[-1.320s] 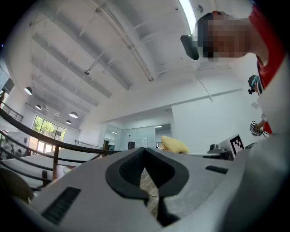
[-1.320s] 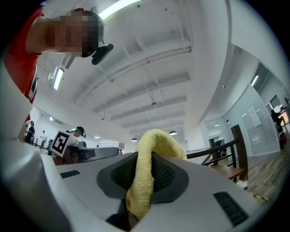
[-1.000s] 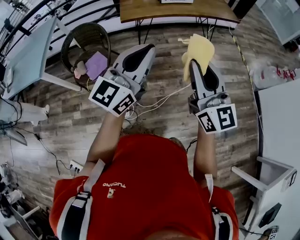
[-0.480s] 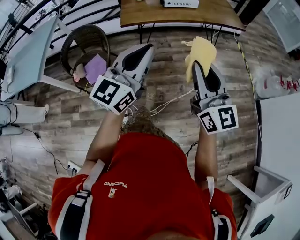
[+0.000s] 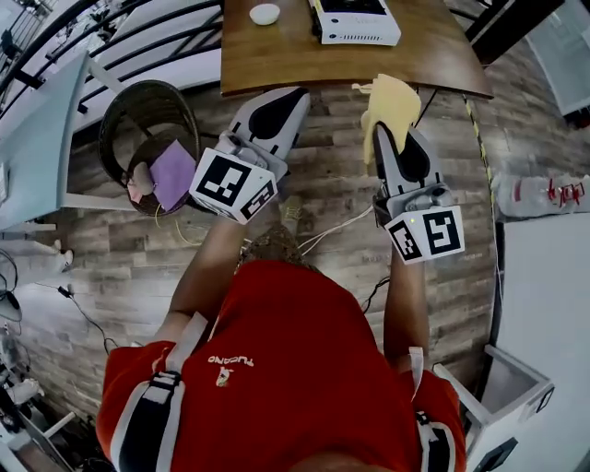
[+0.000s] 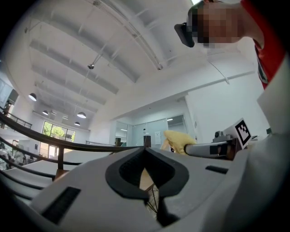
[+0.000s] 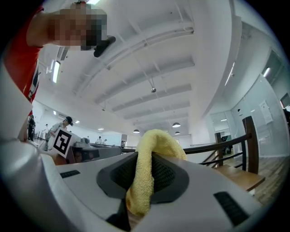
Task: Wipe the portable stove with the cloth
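Observation:
The white portable stove [image 5: 356, 20] with a dark top sits at the far edge of a wooden table [image 5: 277, 55], ahead of me in the head view. My right gripper [image 5: 387, 129] is shut on a yellow cloth [image 5: 391, 106], which bunches up over its tip just short of the table's near edge. In the right gripper view the cloth [image 7: 147, 172] is pinched between the dark pads. My left gripper [image 5: 297, 92] is shut with nothing in it, its tip at the table's near edge. From the left gripper view its jaws [image 6: 146, 152] meet in a closed seam.
A small white bowl [image 5: 265, 13] stands on the table left of the stove. A round wicker chair [image 5: 147, 138] with a purple cushion sits on the wood floor at the left. Cables [image 5: 323, 226] lie on the floor below the grippers. White furniture stands at the right.
Both grippers have travelled forward toward the table together; the table, stove and bowl have come into view. The cloth stays pinched in the right gripper.

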Motion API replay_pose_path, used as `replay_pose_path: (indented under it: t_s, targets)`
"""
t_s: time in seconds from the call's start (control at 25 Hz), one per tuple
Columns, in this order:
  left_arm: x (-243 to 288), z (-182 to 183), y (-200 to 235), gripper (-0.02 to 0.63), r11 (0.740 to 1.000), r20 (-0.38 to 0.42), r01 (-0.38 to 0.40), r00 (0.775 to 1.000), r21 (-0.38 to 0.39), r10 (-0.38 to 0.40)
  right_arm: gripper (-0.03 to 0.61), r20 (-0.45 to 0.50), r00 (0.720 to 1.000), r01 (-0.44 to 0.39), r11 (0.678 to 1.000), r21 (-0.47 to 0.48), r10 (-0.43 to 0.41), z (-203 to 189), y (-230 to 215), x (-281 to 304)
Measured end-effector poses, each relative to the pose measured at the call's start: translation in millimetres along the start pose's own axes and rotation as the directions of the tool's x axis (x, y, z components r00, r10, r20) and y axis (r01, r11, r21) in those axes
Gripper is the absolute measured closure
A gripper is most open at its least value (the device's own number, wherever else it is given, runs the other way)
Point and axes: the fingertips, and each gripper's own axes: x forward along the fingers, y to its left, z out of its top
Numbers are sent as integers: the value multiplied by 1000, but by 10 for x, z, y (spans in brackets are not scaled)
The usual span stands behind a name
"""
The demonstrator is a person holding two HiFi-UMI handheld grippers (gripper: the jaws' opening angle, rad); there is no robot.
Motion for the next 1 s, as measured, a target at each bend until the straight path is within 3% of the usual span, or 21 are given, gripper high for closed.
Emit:
replay_pose_path:
  t_s: [0.24,0.48,0.76,1.0]
  targets:
    - [934,-258,986,604,1000,-15,2,1000,12,-2,491,-33,999,-17,999,-28,16,-263,-645,1180]
    - [1531,-651,1646,604,1000,-68,-10,998,-4,10,491,-116,993,-5,1000,3,6,-693,-1097,2011]
    - [2036,-1008,1987,604,997,-130,-67,990,-32,62,491,-232,973,-8,999,38,17,-1108,-1596,2516]
    - [2443,-1341,2204,604,988,-168,-155,974,-24,149,491,-302,945,-98,990,105,126,-1470,-1926,2932]
